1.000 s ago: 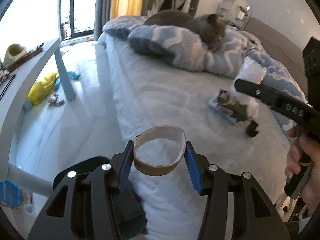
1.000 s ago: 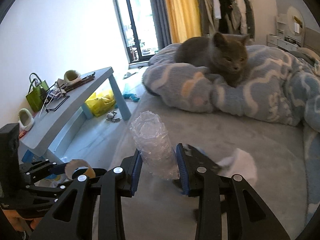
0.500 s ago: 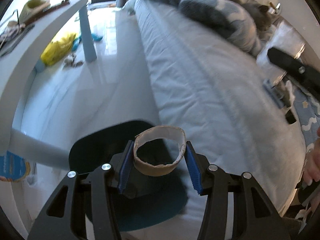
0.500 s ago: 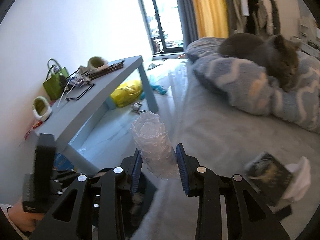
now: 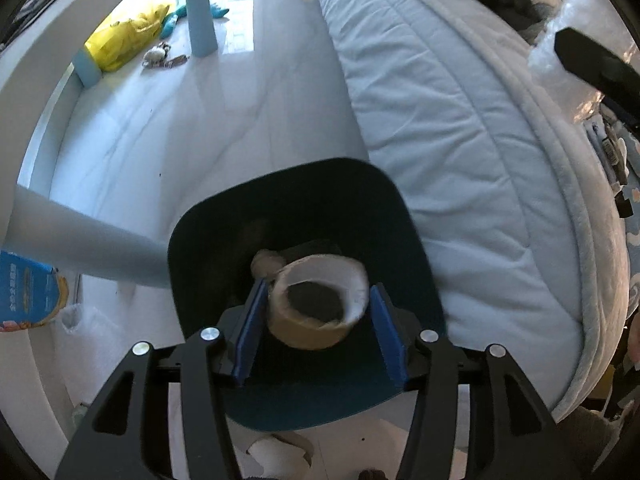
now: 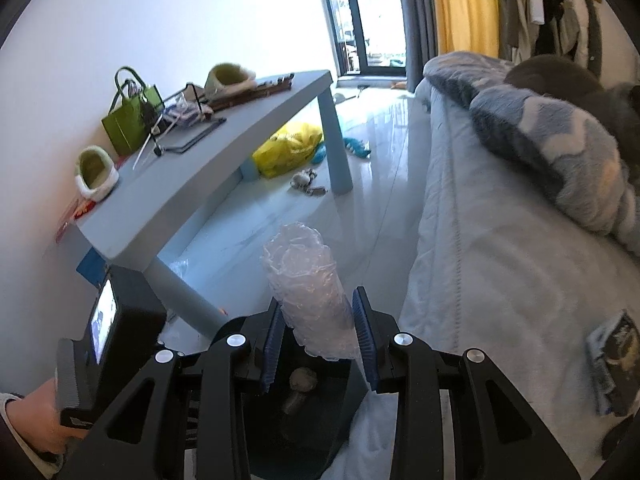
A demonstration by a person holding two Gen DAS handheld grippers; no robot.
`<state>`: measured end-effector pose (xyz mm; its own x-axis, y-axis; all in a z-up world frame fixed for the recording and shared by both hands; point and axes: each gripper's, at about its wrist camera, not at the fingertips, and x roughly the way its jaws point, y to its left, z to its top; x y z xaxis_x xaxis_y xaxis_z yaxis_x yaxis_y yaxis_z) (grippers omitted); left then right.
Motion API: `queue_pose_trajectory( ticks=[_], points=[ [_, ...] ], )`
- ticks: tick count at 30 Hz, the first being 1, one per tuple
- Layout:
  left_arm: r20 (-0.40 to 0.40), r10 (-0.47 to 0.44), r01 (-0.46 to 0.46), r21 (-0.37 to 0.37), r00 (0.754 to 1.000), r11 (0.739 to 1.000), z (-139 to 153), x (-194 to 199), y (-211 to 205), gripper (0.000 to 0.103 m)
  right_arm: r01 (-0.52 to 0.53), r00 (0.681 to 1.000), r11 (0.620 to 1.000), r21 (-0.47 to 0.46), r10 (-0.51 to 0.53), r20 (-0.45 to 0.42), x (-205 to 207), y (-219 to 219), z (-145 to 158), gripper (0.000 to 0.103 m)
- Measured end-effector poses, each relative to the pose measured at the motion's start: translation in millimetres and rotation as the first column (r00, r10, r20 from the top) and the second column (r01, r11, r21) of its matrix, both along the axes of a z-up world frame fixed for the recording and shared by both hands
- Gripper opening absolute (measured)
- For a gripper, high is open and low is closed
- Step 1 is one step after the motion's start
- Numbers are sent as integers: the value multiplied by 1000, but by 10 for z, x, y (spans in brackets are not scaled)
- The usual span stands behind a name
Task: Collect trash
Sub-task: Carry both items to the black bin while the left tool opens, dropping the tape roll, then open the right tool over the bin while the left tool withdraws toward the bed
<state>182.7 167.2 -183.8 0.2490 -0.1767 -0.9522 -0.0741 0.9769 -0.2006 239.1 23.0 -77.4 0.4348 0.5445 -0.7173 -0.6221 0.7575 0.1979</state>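
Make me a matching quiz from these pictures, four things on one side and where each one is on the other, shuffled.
Things:
1. brown cardboard tape ring
2. clear bubble wrap roll
3. green paper gift bag
4. yellow plastic bag

Places:
A. on the floor under the pale blue table
B. over the dark bin, between the left hand-held gripper fingers
C. on the table top
D. in the right hand-held gripper

Pairs: 1-B, 2-D, 3-C, 4-A
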Motion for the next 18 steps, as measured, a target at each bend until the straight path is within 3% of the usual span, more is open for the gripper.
queue_pose_trajectory(
  ticks=[5,18],
  points=[
    [12,7,-7,-12,1000,1000,48,-42,117,69,-16,999,999,-28,15,-37,22,131,-135,34],
    [185,46,-39,-41,982,998,540,-109,343,73,-58,993,991,-121,44,-114,51,426,-497,34]
  ],
)
